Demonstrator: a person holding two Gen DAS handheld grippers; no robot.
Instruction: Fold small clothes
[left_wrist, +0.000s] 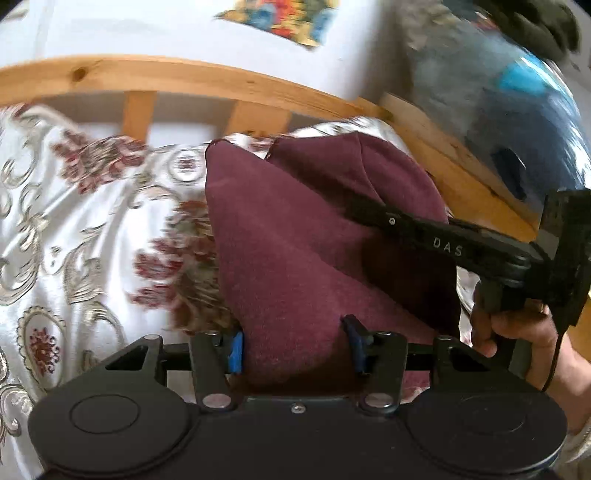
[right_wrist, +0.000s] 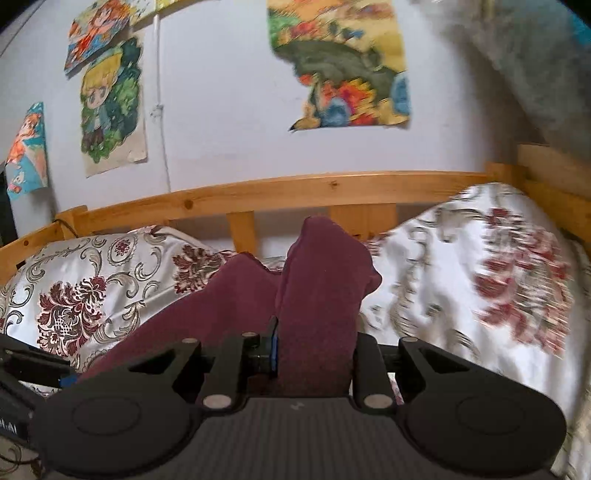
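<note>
A maroon garment (left_wrist: 295, 236) hangs lifted above a white bedspread with red flowers (left_wrist: 74, 221). My left gripper (left_wrist: 295, 347) has its blue-padded jaws closed on the cloth's near edge. My right gripper comes in from the right in the left wrist view (left_wrist: 354, 206), its black fingers (left_wrist: 424, 232) laid across the cloth. In the right wrist view the same garment (right_wrist: 317, 295) rises in a bunched fold between the jaws of my right gripper (right_wrist: 314, 354), which is shut on it. The rest of the cloth trails down to the left there.
A wooden bed rail (right_wrist: 295, 188) runs behind the bedspread (right_wrist: 480, 277), with a white wall and colourful posters (right_wrist: 343, 62) above. A grey and blue bundle (left_wrist: 498, 103) lies at the right corner post. A person's hand (left_wrist: 517, 332) holds the right gripper.
</note>
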